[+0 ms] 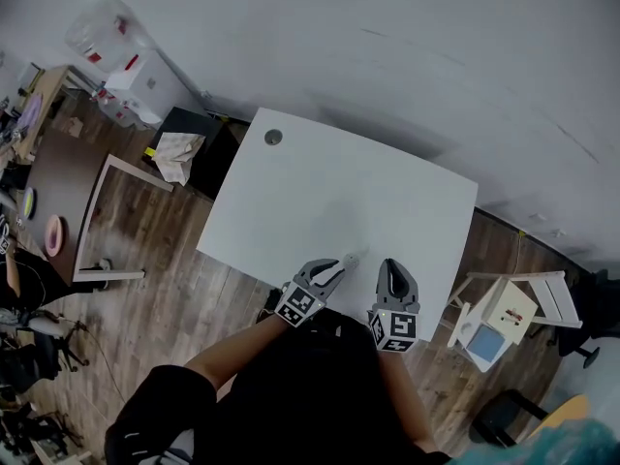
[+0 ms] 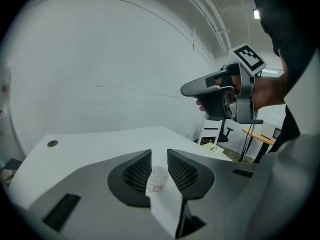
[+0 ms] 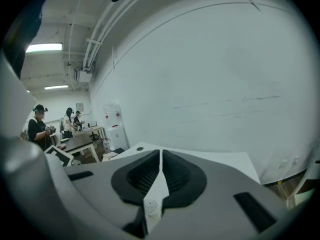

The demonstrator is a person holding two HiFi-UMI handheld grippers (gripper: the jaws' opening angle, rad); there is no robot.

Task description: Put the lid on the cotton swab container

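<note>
A small white cotton swab container (image 1: pixel 351 259) stands near the front edge of the white table (image 1: pixel 329 187). My left gripper (image 1: pixel 338 267) reaches it from the near side, jaws slightly parted. In the left gripper view the container (image 2: pixel 158 178), swab heads showing on top, sits in the gap of the left gripper (image 2: pixel 159 152); I cannot tell whether the pads touch it. My right gripper (image 1: pixel 390 263) hovers just to its right with its jaws shut, and it also shows raised at the right (image 2: pixel 186 89). Low in the slit of the right gripper (image 3: pixel 160 152) is a small white dotted round thing (image 3: pixel 151 206) that I cannot identify. No lid is plainly visible.
A round grommet hole (image 1: pixel 273 137) marks the table's far left corner. A white chair (image 1: pixel 504 308) stands to the right, a dark cabinet with cloth (image 1: pixel 184 148) and a water dispenser (image 1: pixel 107 37) to the left. People work at a desk (image 3: pixel 37 126) in the distance.
</note>
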